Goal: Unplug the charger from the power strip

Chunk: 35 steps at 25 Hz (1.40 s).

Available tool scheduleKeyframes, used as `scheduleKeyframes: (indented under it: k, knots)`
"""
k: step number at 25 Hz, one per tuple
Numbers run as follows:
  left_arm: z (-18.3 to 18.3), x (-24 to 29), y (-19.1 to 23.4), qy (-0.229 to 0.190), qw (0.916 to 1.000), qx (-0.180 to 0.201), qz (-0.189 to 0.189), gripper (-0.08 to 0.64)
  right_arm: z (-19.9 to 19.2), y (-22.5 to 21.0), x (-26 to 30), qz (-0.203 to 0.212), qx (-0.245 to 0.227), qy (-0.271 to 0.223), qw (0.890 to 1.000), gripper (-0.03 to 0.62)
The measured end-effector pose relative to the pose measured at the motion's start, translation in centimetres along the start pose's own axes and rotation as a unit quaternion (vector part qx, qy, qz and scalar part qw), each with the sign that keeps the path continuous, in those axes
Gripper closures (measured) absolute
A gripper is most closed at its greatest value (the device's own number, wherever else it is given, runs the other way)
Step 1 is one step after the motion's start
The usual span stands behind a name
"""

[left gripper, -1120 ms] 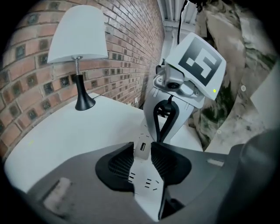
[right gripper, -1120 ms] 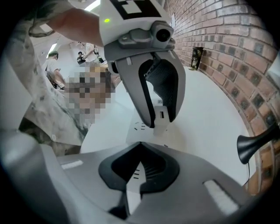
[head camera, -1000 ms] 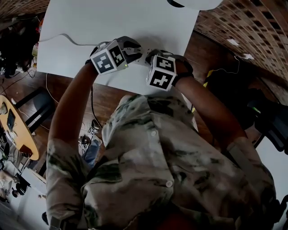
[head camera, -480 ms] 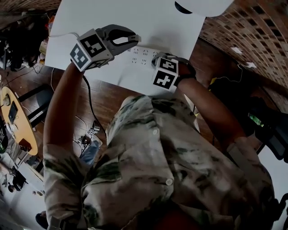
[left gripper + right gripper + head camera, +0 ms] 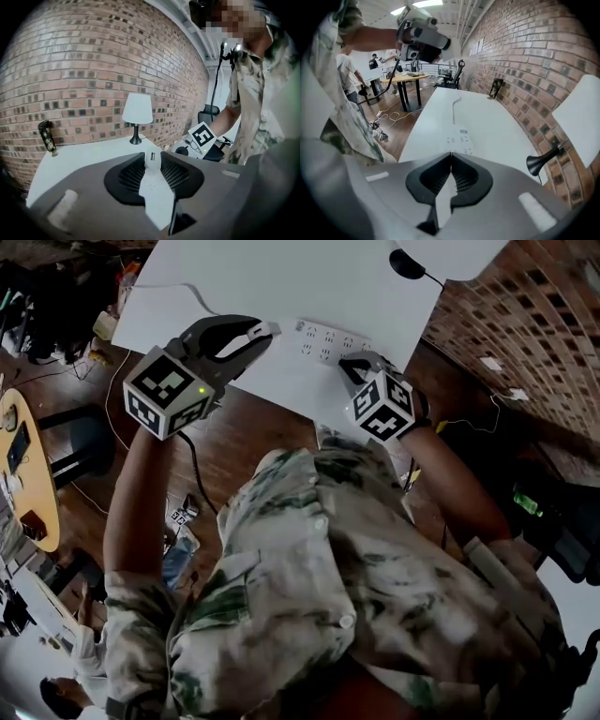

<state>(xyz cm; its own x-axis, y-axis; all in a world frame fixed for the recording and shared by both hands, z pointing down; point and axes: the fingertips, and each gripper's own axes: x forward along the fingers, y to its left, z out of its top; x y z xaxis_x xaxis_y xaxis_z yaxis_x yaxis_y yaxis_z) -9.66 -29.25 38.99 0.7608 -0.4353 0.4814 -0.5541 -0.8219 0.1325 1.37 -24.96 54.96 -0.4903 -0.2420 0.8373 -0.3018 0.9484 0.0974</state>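
Note:
My left gripper (image 5: 255,334) is raised above the white table (image 5: 281,277), left of the power strip, and is shut on a small white charger (image 5: 269,329). In the left gripper view the charger (image 5: 154,187) stands clamped between the jaws (image 5: 152,159), its USB port facing away from me. The white power strip (image 5: 328,338) lies flat on the table with its sockets bare. My right gripper (image 5: 361,367) hovers just over the strip's near end. Its jaws (image 5: 450,153) are shut with nothing between them, and the strip (image 5: 458,139) lies just beyond the tips.
A black lamp (image 5: 137,110) with a white shade stands by the brick wall. A dark bottle (image 5: 47,136) stands at the table's far end. The strip's cord (image 5: 453,105) runs along the table. Off to the side are a yellow round table (image 5: 28,484) and loose cables on the wooden floor.
The left gripper has risen and swung left, away from the strip, carrying the charger out of its socket. The right gripper has lifted slightly above the strip.

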Motion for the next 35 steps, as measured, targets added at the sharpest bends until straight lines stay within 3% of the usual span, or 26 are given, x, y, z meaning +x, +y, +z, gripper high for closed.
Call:
scheduleKeyframes:
  k: [5, 12, 15, 20, 26, 31, 35]
  knots:
    - [-1.8, -5.1, -6.1, -0.027, 0.9996, -0.008, 0.008, 0.446, 1.8, 5.5, -5.1, -0.037, 0.049, -0.049, 0.997, 0.586]
    - [-5.5, -10.8, -16.4, -0.032, 0.9987, 0.012, -0.038, 0.446, 3.2, 15.6, -14.1, -0.096, 0.13, -0.119, 0.98, 0.566]
    - [-5.9, -12.7, -20.4, -0.042, 0.9981, 0.024, -0.039, 0.446, 3.5, 20.1, -17.3, -0.095, 0.135, -0.138, 0.977, 0.565]
    - [-6.2, -15.4, -27.5, -0.064, 0.9966, 0.012, -0.051, 0.446, 2.7, 26.5, -21.8, -0.088, 0.11, -0.157, 0.977, 0.565]
    - [-6.6, -17.4, -37.2, -0.06, 0.9978, 0.027, -0.007, 0.446, -2.1, 33.3, -28.0, -0.085, 0.085, -0.199, 0.973, 0.565]
    - [-7.9, -18.3, -48.2, -0.083, 0.9954, -0.036, 0.03, 0.446, -8.5, 40.1, -33.5, -0.072, 0.091, -0.222, 0.968, 0.563]
    - [-9.5, -18.3, -57.0, -0.068, 0.9958, -0.056, 0.024, 0.446, -12.6, 45.2, -37.3, -0.042, 0.076, -0.233, 0.969, 0.546]
